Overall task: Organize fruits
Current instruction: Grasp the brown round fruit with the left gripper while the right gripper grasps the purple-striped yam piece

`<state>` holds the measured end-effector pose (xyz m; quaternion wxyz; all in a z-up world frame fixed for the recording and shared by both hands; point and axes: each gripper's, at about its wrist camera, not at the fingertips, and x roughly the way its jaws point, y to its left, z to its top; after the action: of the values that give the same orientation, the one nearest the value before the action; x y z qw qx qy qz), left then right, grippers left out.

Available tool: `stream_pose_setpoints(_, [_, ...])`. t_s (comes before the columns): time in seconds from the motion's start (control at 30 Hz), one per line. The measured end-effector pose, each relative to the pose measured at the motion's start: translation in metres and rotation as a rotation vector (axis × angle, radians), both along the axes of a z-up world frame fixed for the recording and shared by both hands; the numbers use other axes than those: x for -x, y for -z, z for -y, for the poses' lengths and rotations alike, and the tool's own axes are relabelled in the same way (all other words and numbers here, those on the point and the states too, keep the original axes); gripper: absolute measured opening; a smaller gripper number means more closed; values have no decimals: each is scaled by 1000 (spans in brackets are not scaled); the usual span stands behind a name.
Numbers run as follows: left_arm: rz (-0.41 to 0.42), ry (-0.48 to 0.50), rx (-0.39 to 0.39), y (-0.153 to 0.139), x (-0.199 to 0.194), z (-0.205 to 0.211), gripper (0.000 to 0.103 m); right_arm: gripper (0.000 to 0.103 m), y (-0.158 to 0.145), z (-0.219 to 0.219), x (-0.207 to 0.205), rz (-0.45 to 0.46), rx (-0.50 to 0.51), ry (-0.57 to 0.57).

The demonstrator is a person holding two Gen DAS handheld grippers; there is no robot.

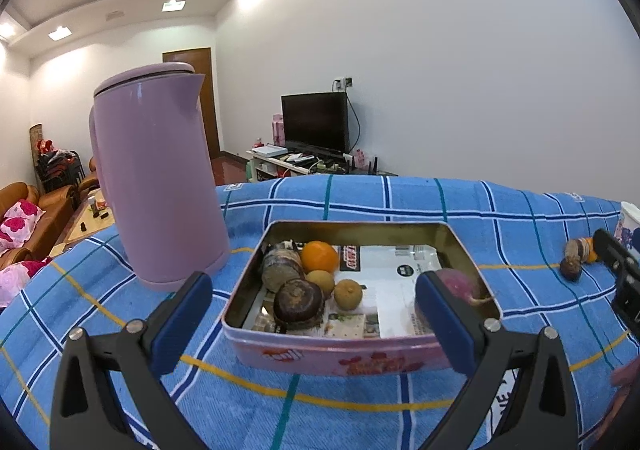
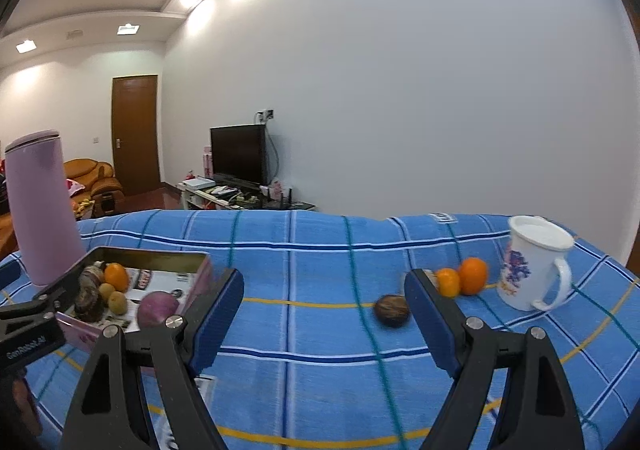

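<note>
Here the left gripper (image 1: 316, 314) stands with its jaws wide apart and nothing between the pads, hanging just before the near wall of a pink tin (image 1: 340, 354) on the blue checked cloth (image 1: 360, 197). Inside the tin, ahead and to the left, lie two dark brown fruits (image 1: 298, 302), two small yellowish ones (image 1: 348, 293) and an orange (image 1: 319, 257); a purple fruit (image 1: 456, 282) sits behind the right pad. A lilac kettle (image 1: 156, 177) stands further left. The right gripper (image 2: 324, 310) is likewise spread wide and empty above the cloth. Just beyond its right finger lie a brown fruit (image 2: 392, 310) and two oranges (image 2: 464, 278), with a white mug (image 2: 532, 270) further right.
</note>
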<state>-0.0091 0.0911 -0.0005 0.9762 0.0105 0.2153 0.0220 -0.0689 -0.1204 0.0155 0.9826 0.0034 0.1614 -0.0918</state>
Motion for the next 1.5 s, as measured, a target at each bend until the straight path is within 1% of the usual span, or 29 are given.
stream_pose_setpoints(0.13, [-8, 11, -3, 1, 6, 7, 103, 84, 0, 20, 5, -18, -4, 24])
stream_pose_setpoints(0.27, [-11, 57, 0, 1, 17, 17, 103, 84, 2, 44, 9, -56, 1, 47])
stream_pose_setpoints(0.4, [-44, 149, 2, 4, 24, 39, 103, 84, 3, 82, 18, -81, -20, 97])
stream_pose_setpoints(0.47, [-58, 194, -15, 4, 25, 54, 103, 84, 3, 99, 21, -86, -20, 134])
stream_pose_setpoints(0.57, [-66, 271, -44, 5, 30, 84, 103, 84, 4, 129, 24, -100, -53, 195])
stream_pose_setpoints(0.63, [-77, 309, -43, 4, 30, 99, 103, 84, 4, 143, 25, -111, -75, 221])
stream_pose_setpoints(0.73, [-127, 358, -17, 5, 23, 125, 103, 84, 6, 163, 24, -130, -112, 249])
stream_pose_setpoints(0.83, [-184, 414, 9, 6, 8, 155, 102, 84, 9, 177, 27, -141, -178, 269])
stream_pose_setpoints(0.97, [-224, 479, -6, 5, -21, 202, 98, 84, 12, 187, 29, -161, -225, 288])
stream_pose_setpoints(1.03, [-260, 504, -1, 8, -37, 223, 89, 84, 10, 190, 32, -150, -239, 300])
stream_pose_setpoints(1.07, [-277, 518, 1, 10, -43, 233, 87, 84, 9, 191, 33, -143, -245, 301])
stream_pose_setpoints(1.17, [-327, 549, -35, 23, -63, 269, 78, 84, 7, 195, 35, -145, -261, 304])
stream_pose_setpoints(1.2, [-337, 555, -40, 26, -67, 277, 73, 84, 8, 198, 35, -153, -273, 307])
stream_pose_setpoints(1.23, [-352, 563, -43, 30, -73, 285, 72, 84, 9, 199, 34, -159, -287, 304])
stream_pose_setpoints(1.3, [-378, 561, -49, 36, -81, 296, 70, 84, 12, 205, 33, -176, -324, 299])
stream_pose_setpoints(1.33, [-404, 560, -44, 38, -87, 302, 67, 84, 13, 206, 33, -183, -339, 299])
stream_pose_setpoints(1.4, [-433, 561, -11, 41, -96, 306, 62, 84, 16, 211, 32, -194, -373, 296])
stream_pose_setpoints(1.43, [-449, 550, -9, 43, -100, 307, 59, 84, 17, 212, 32, -197, -387, 293])
stream_pose_setpoints(1.47, [-476, 541, -13, 47, -105, 309, 52, 84, 17, 213, 32, -197, -390, 294])
stream_pose_setpoints(1.5, [-474, 533, -21, 47, -105, 310, 46, 84, 17, 213, 33, -197, -391, 294])
